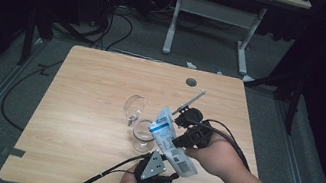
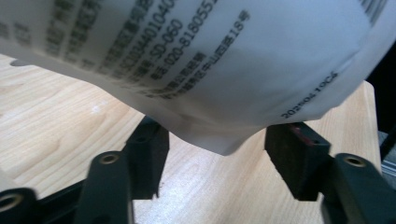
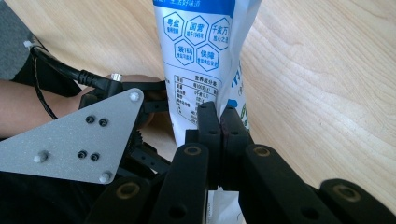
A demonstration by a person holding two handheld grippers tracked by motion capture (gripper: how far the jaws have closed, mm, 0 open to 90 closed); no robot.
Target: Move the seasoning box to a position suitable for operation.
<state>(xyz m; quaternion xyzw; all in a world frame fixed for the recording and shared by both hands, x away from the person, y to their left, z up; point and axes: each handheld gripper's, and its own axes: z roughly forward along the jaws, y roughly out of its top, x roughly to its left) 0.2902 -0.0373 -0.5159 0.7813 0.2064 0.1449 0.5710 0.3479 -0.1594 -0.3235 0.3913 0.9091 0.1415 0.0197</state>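
Right gripper point(image 1: 191, 127) clamped tight on the white-and-blue pouch point(image 1: 170, 141); left gripper point(image 1: 155, 171) jaws apart, straddling the pouch's lower corner, pads seemingly not pressing it, though hard to tell.

Set on a pale wooden table point(image 1: 95, 90) in a dark room, grey floor around, white-legged desk point(image 1: 212, 19) at 12 o'clock beyond. Pouch held above the table's near middle, long axis tilted, blue top toward 11 o'clock, barcode end toward 5 o'clock. Clear glass cup point(image 1: 143, 136) just beside the pouch at 9 o'clock; a second clear glass piece point(image 1: 134, 108) lying at 10 o'clock. Small round hole point(image 1: 191, 82) in the tabletop toward 12 o'clock. Cables trailing off both grippers.
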